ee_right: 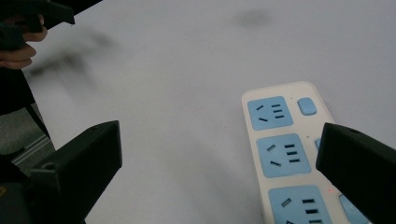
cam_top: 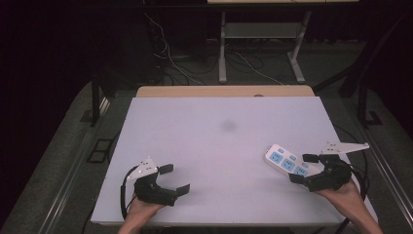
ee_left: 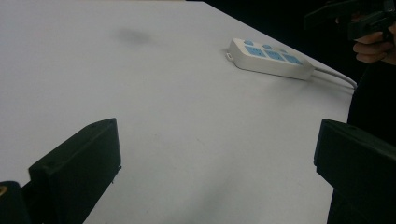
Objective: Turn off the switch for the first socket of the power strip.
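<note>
Matte white covers the bench (cam_top: 214,146) in my high view, a smooth sheet laid over a pale wooden top whose far edge peeks out, with one faint grey smudge (cam_top: 229,125) near the middle. My left gripper (cam_top: 175,179), black and angular under its grey three-cornered plate, sits near the front left edge with its fingers spread apart and nothing between them. At the right, a white power strip (cam_top: 286,161), a rounded plastic bar with pale blue socket faces, lies flat near the bench's right edge. My right gripper (cam_top: 304,168) hovers at the strip's near end, fingers parted, one on each side of that end; I cannot tell from here whether they touch it.

In the left gripper view, the two blocky black fingers (ee_left: 77,165) stand wide apart over bare bench. The power strip (ee_left: 270,58) lies well ahead, its white cord (ee_left: 337,77) trailing off the edge, and my other hand (ee_left: 373,46) shows at the top right.

In the right gripper view, the fingers (ee_right: 79,161) are released and wide. The power strip (ee_right: 280,154) runs up between them, nearer the right one, showing three blue sockets with dark slots and a small rounded blue button (ee_right: 307,106) beside the top one.
</note>
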